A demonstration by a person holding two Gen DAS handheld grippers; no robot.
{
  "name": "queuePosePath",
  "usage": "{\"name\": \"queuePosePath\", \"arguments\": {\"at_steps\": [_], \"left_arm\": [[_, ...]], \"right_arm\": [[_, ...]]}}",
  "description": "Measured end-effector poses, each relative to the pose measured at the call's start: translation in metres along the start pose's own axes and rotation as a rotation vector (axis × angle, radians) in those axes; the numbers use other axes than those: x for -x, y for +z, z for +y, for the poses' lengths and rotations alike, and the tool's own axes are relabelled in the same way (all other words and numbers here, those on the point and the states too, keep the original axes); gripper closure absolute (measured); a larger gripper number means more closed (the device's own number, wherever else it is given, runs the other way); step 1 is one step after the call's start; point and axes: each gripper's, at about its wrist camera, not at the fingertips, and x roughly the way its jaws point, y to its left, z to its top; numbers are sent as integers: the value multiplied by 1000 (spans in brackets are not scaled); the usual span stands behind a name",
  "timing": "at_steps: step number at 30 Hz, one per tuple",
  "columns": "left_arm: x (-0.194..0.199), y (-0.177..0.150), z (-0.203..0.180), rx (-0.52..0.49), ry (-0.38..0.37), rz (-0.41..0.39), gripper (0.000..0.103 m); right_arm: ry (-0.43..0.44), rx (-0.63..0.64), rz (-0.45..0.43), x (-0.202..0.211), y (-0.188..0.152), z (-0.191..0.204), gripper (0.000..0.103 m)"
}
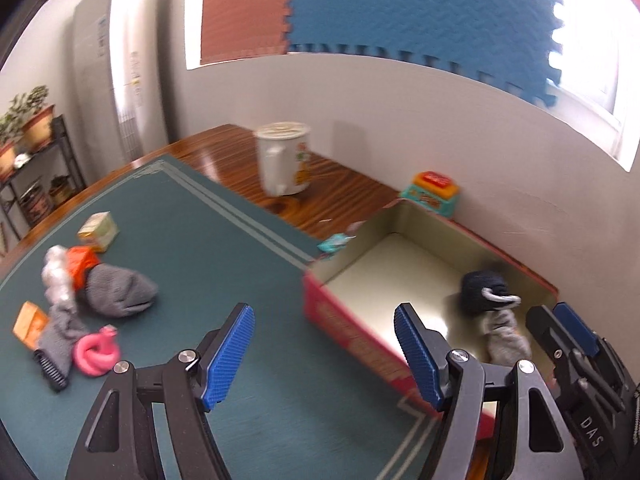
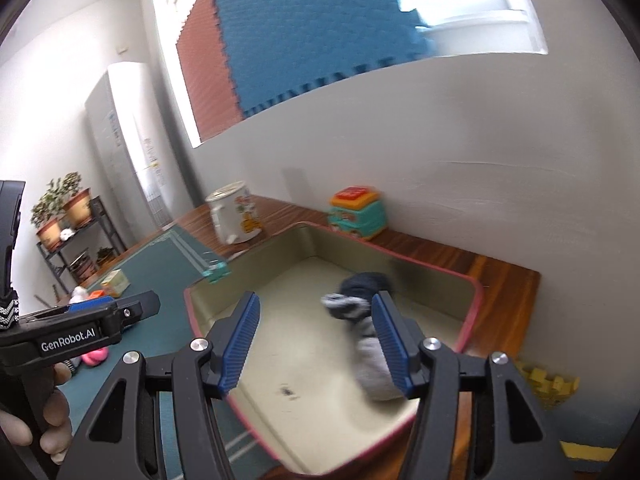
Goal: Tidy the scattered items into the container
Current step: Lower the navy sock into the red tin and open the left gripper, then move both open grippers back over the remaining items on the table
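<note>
A red box with a pale inside (image 1: 340, 320) (image 2: 280, 320) stands on the table at the right. In it lies a sock, dark blue, white and grey (image 1: 492, 312) (image 2: 360, 320). My left gripper (image 1: 324, 352) is open and empty over the green mat, by the box's near left wall. My right gripper (image 2: 316, 340) is open and empty over the box, just left of the sock; it also shows in the left wrist view (image 1: 568, 328). On the mat at the left lie a grey sock (image 1: 116, 288), a pink coil (image 1: 96, 352), a black comb (image 1: 50, 370), and small boxes (image 1: 98, 232).
A white mug (image 1: 284, 160) (image 2: 234, 212) stands on the wooden table behind the mat. A colourful toy (image 1: 434, 190) (image 2: 356, 212) sits by the wall behind the box. A small teal item (image 1: 334, 242) (image 2: 216, 272) lies at the box's far left corner.
</note>
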Motion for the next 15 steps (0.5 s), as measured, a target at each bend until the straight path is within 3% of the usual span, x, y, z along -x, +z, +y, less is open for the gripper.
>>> {"name": "queuePosePath", "arguments": {"at_steps": [5,15], "left_arm": [[15,-11,44,49,75,0,29],[37,-48,178,227,249,21,29]], "right_arm": [[72,48,10,-4,-2,37,35],[184,139,55,-14,-14,110,29]]}}
